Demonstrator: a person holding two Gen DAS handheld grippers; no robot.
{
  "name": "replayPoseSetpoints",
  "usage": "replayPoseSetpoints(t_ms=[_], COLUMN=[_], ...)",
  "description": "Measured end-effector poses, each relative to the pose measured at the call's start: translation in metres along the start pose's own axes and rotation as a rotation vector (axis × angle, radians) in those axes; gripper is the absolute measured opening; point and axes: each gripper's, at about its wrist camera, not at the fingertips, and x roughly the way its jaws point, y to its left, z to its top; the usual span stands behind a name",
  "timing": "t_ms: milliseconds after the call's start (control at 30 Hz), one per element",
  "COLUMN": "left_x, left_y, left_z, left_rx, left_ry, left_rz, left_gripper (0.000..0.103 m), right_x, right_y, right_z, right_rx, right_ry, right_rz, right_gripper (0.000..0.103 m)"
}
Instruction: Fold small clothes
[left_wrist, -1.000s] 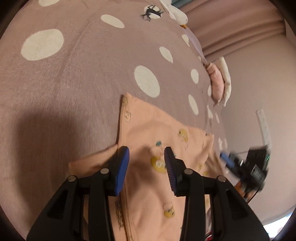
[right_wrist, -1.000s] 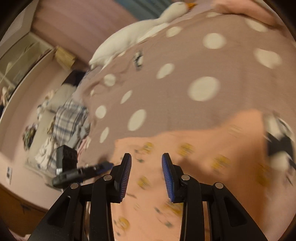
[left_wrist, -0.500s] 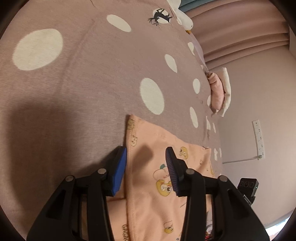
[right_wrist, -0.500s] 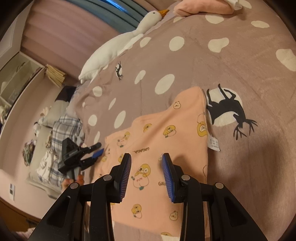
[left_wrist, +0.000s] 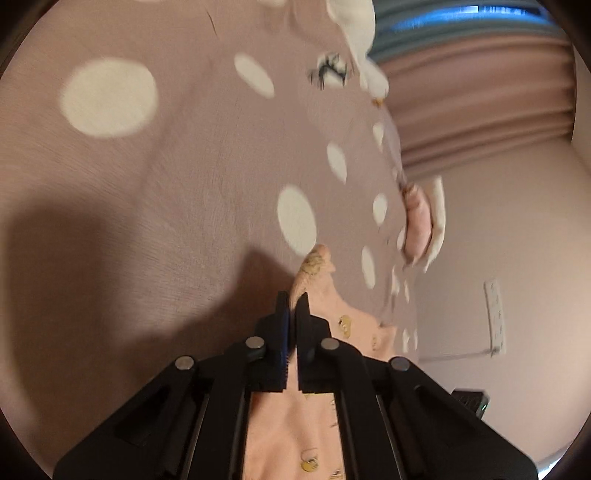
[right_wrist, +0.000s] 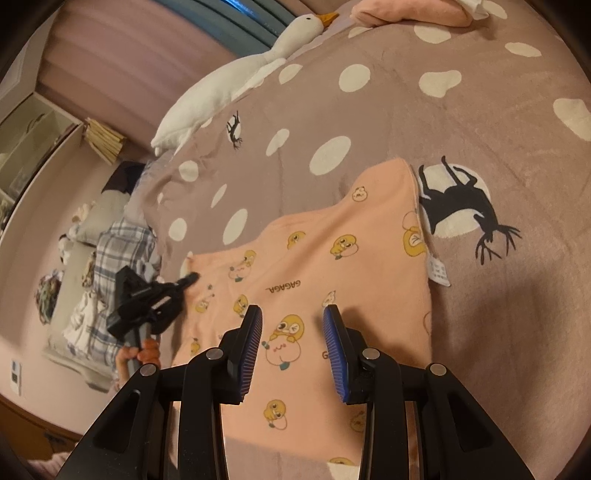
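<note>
A peach garment (right_wrist: 332, 266) printed with yellow cartoon chicks lies flat on the dotted mauve blanket (right_wrist: 369, 110), its white label at the right edge. In the left wrist view my left gripper (left_wrist: 293, 299) is shut on one corner of the garment (left_wrist: 354, 325), and a tip of cloth pokes up past the pads. The right wrist view shows that same left gripper (right_wrist: 190, 277) at the garment's far left corner, held by a hand (right_wrist: 144, 350). My right gripper (right_wrist: 293, 314) hovers open over the near part of the garment, with nothing pinched.
A white plush goose (right_wrist: 229, 85) lies along the blanket's far side. A pink cushion (right_wrist: 406, 11) sits at the top, and plaid cloth (right_wrist: 118, 243) is heaped beyond the left edge. A black deer print (right_wrist: 461, 206) marks the blanket right of the garment.
My left gripper has closed on the garment's corner and lifted it slightly while rolling. The right gripper, open throughout, settled over the spread garment.
</note>
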Motion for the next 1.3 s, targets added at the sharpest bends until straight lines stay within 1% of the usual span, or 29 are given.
replayPoseSetpoints(t_ms=[67, 133, 167, 267, 367, 400, 433, 467, 500, 567, 700, 767, 833, 933, 967, 1033, 1200, 1233, 1300], left_x=[-0.014, -0.027, -0.031, -0.042, -0.039, -0.036, -0.032, -0.027, -0.025, -0.018, -0.010, -0.009, -0.013, -0.018, -0.017, -0.012, 0.011, 0.014, 0.016], left_y=[0.000, -0.003, -0.003, 0.004, 0.008, 0.009, 0.008, 0.006, 0.005, 0.004, 0.007, 0.010, 0.016, 0.024, 0.025, 0.026, 0.026, 0.028, 0.028], left_z=[0.002, 0.004, 0.005, 0.006, 0.002, -0.001, -0.003, -0.008, -0.011, -0.020, -0.035, -0.041, -0.044, -0.047, -0.048, -0.049, -0.049, -0.050, -0.049], left_rx=[-0.008, 0.024, 0.028, 0.016, -0.011, -0.015, -0.014, -0.008, -0.001, 0.011, 0.026, 0.035, 0.026, 0.000, -0.007, -0.020, -0.074, -0.086, -0.093], left_ry=[-0.029, -0.050, -0.056, -0.058, -0.021, 0.008, 0.028, 0.051, 0.062, 0.103, 0.159, 0.175, 0.178, 0.183, 0.194, 0.227, 0.286, 0.292, 0.284], left_rz=[0.006, 0.057, 0.067, 0.065, 0.010, -0.004, -0.003, 0.015, 0.024, 0.016, 0.027, 0.057, 0.055, 0.025, 0.011, -0.030, -0.152, -0.175, -0.197], left_gripper=[0.001, 0.000, 0.000, 0.000, 0.000, 0.004, 0.012, 0.023, 0.026, 0.027, 0.027, 0.027, 0.027, 0.027, 0.029, 0.030, 0.030, 0.029, 0.027], right_x=[0.002, 0.004, 0.005, 0.009, 0.011, 0.012, 0.013, 0.013, 0.014, 0.016, 0.022, 0.024, 0.025, 0.025, 0.026, 0.027, 0.027, 0.026, 0.026], right_y=[0.004, 0.010, 0.012, 0.019, 0.023, 0.024, 0.026, 0.027, 0.029, 0.032, 0.035, 0.036, 0.036, 0.037, 0.036, 0.035, 0.034, 0.035, 0.036], right_z=[-0.001, -0.002, -0.002, -0.004, -0.006, -0.007, -0.008, -0.009, -0.011, -0.013, -0.016, -0.016, -0.017, -0.019, -0.019, -0.020, -0.024, -0.025, -0.024], right_rx=[-0.007, -0.021, -0.027, -0.052, -0.056, -0.059, -0.064, -0.072, -0.076, -0.085, -0.089, -0.084, -0.083, -0.087, -0.086, -0.080, -0.066, -0.068, -0.074], right_ry=[0.006, 0.012, 0.013, 0.019, 0.031, 0.034, 0.038, 0.044, 0.047, 0.058, 0.077, 0.082, 0.083, 0.089, 0.092, 0.096, 0.102, 0.103, 0.104], right_rz=[0.002, 0.014, 0.017, 0.017, 0.029, 0.030, 0.029, 0.029, 0.031, 0.040, 0.050, 0.053, 0.056, 0.058, 0.058, 0.055, 0.045, 0.042, 0.033], right_gripper=[0.034, 0.034, 0.034, 0.034, 0.035, 0.040, 0.044, 0.045, 0.045, 0.045, 0.045, 0.045, 0.045, 0.045, 0.045, 0.045, 0.045, 0.045, 0.045])
